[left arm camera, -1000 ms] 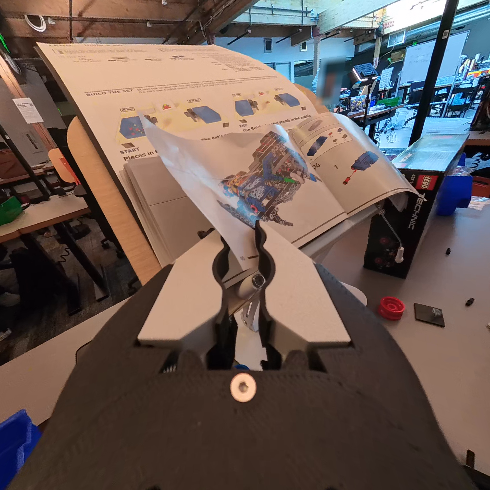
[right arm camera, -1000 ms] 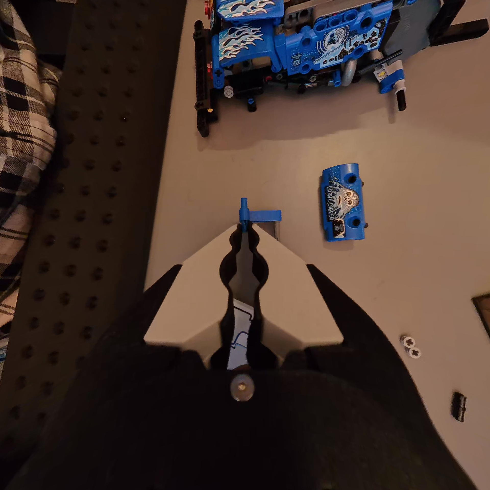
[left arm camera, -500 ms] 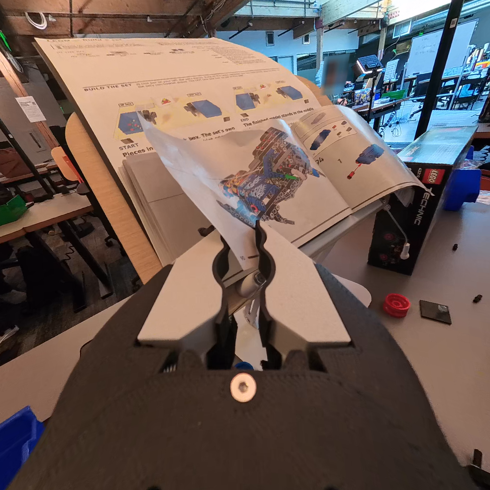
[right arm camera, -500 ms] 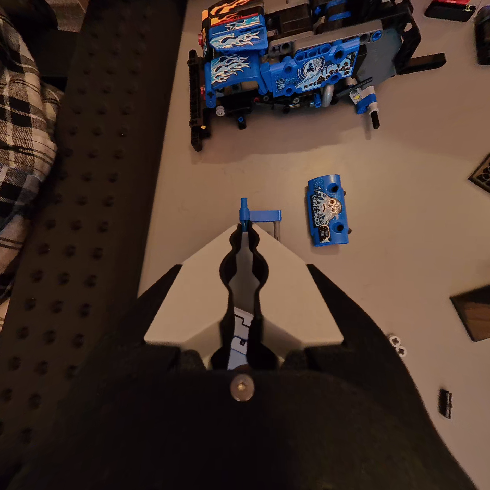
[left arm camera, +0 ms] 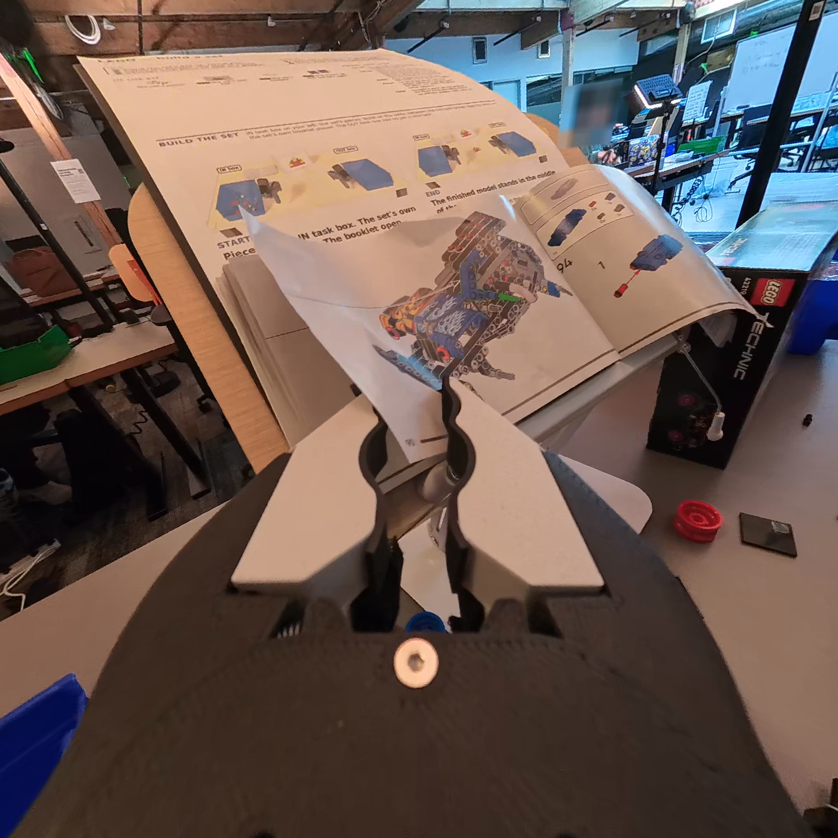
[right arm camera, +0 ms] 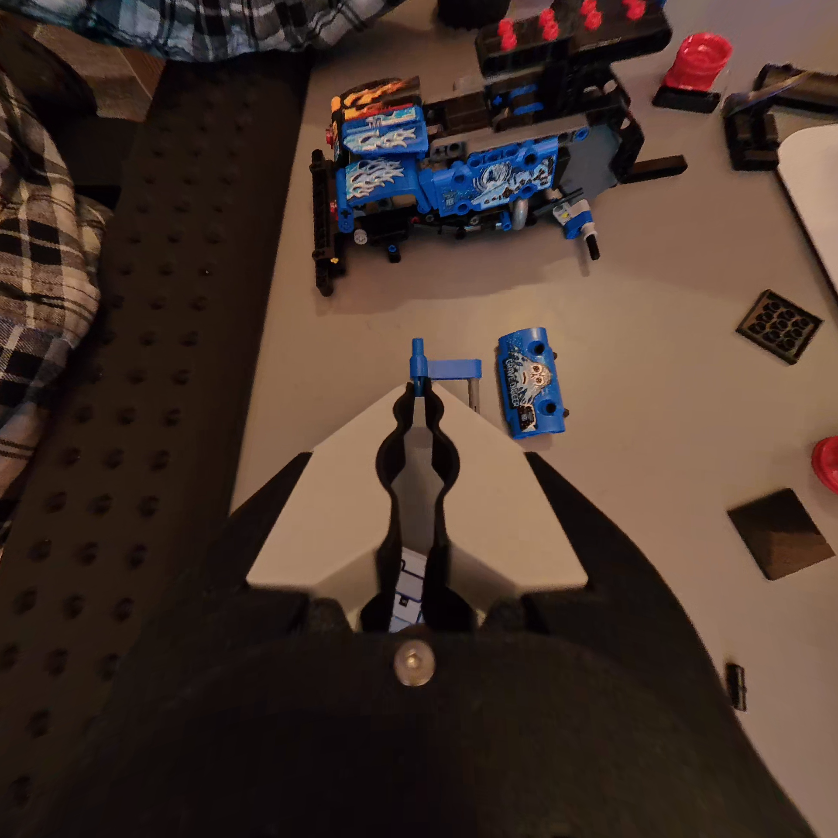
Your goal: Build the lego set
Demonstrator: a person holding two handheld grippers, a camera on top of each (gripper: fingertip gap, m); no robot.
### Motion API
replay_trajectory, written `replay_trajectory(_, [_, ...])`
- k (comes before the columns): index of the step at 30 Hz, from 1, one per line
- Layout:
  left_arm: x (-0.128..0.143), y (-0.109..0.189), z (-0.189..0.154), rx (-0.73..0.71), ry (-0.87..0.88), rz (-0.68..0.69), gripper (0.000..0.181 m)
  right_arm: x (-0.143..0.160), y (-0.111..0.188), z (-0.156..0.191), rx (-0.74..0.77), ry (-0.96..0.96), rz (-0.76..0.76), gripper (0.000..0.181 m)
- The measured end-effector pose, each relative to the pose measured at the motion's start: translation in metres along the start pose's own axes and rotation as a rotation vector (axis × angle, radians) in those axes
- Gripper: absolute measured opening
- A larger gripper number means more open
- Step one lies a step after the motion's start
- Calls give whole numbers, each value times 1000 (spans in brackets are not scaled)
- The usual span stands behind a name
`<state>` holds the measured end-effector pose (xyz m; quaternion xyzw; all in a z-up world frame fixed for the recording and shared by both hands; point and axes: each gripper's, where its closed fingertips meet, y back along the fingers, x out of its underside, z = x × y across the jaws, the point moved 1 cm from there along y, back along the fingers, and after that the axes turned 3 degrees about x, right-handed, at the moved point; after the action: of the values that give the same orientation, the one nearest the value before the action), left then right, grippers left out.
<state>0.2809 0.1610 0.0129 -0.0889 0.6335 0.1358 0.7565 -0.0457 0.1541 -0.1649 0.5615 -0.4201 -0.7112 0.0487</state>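
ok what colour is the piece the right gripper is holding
Blue: the piece pinched at the right gripper tips, seen best in the right wrist view.

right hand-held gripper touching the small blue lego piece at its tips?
Touching. The right wrist view shows the right hand-held gripper shut on the small blue lego piece, whose pin end sits pinched between the tips.

Red wheel [right arm camera: 826, 462] cut by right edge, background figure blurred
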Motion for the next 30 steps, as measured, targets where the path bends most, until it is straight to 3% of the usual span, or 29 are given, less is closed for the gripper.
replay_trajectory(30, [13, -5, 5, -40, -32, 52, 23, -6, 0, -6, 43, 7, -45, 3])
